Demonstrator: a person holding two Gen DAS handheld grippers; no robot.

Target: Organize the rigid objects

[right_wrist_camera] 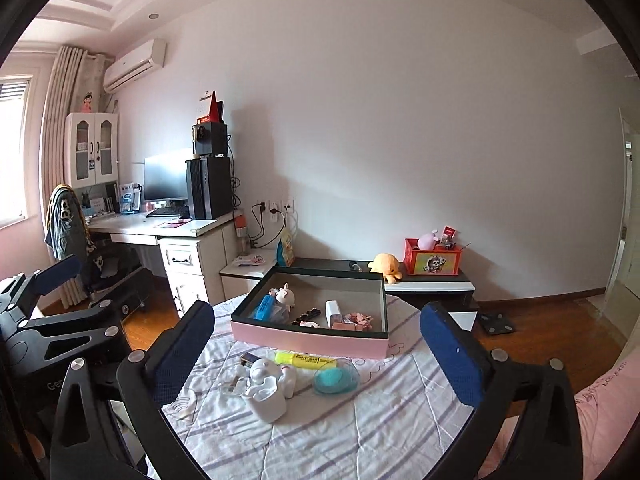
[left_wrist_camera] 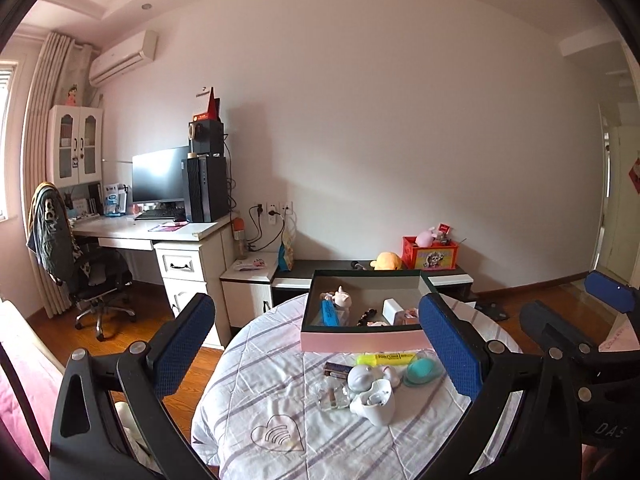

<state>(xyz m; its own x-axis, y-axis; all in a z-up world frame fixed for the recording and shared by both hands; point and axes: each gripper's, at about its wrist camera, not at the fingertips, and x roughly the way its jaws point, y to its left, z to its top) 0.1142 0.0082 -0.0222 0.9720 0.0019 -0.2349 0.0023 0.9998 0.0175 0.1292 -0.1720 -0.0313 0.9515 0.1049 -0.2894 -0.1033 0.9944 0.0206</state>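
- Bedroom walls, a computer desk (left_wrist_camera: 168, 232) and a low cabinet (right_wrist_camera: 432, 282) form the backdrop behind a striped tablecloth (left_wrist_camera: 320, 440).
- Both grippers hang above the cloth with fingers spread wide and nothing held: the left gripper (left_wrist_camera: 316, 344) and the right gripper (right_wrist_camera: 316, 350).
- Between and beyond the fingertips of both sits a pink-sided box (left_wrist_camera: 362, 340), already holding a blue case (left_wrist_camera: 330, 314), a small pig figure (left_wrist_camera: 342, 298) and a white block (left_wrist_camera: 394, 310).
- Just before the box, between the fingers, lie a yellow highlighter (right_wrist_camera: 306, 359), a teal oval dish (right_wrist_camera: 335, 378), a white cup (right_wrist_camera: 266, 400) and a rounded white figure (right_wrist_camera: 262, 372).
- Only the left view shows a clear glass bottle (left_wrist_camera: 334, 396) beside the cup; the right view shows the box interior more fully.
- Each view catches the other gripper at its edge.
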